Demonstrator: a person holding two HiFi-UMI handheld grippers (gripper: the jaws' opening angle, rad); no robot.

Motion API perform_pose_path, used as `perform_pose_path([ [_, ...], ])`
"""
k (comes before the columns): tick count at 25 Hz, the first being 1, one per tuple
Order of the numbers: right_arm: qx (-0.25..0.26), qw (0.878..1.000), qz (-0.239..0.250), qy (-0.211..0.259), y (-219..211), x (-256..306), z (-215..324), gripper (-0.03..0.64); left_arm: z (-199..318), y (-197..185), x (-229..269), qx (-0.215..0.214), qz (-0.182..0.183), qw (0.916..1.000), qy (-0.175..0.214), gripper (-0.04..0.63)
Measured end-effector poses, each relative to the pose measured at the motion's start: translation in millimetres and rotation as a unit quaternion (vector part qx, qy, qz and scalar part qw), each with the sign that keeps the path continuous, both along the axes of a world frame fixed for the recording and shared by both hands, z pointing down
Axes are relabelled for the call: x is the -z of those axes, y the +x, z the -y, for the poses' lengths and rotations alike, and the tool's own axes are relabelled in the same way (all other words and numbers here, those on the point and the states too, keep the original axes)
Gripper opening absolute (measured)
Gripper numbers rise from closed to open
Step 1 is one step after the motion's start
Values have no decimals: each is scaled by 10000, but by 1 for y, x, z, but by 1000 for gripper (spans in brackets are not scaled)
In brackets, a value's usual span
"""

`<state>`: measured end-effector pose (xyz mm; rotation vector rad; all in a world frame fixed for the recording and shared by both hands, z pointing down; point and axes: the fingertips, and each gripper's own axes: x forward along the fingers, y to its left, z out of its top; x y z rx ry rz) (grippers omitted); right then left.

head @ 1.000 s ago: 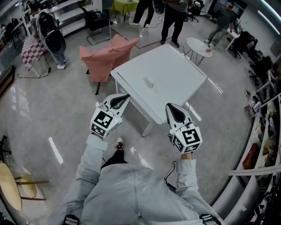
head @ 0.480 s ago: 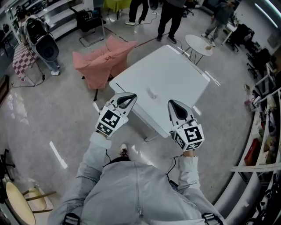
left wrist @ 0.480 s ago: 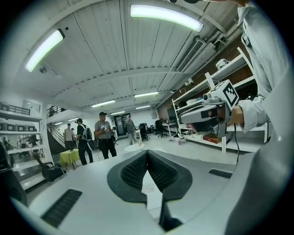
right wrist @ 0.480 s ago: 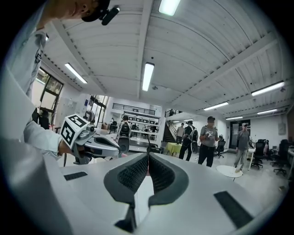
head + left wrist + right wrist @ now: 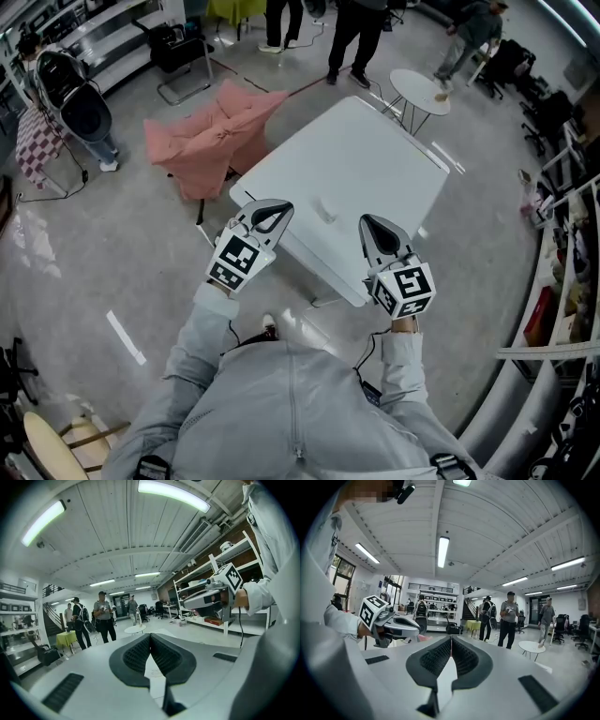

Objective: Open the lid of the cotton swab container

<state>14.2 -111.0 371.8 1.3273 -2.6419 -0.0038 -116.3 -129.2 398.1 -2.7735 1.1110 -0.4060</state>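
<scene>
While the left gripper (image 5: 277,210) and the right gripper (image 5: 371,226) are hovering by the near corner of the table (image 5: 384,155), jaws pressed together on nothing, the cotton swab container (image 5: 325,210) is sitting near the table's middle; reaching it is likely calling for spread jaws, one gripper steadying its body.

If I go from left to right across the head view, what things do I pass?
Black egg-shaped chair → left gripper → cotton swab container → right gripper → shelving rack.
</scene>
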Motion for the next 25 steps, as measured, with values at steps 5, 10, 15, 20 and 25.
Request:
perform_pose_path([
  [5,-198,9998,15,-27,-1,-8,23,35,22,-4,-10,-102,-18,9999,-110,21],
  [10,-353,9993,69,-69,15,-22,39,35,39,2,-26,21,-65,9996,-260,21],
  [15,-204,9992,203,-261,35,-42,62,35,57,19,-36,265,-140,9988,-399,22],
  [20,48,9992,88,-393,43,-67,78,37,71,29,-55,559,-167,9967,-556,22],
  [25,249,9976,11,-643,46,-94,93,37,77,30,-75,796,-144,9938,-760,21],
])
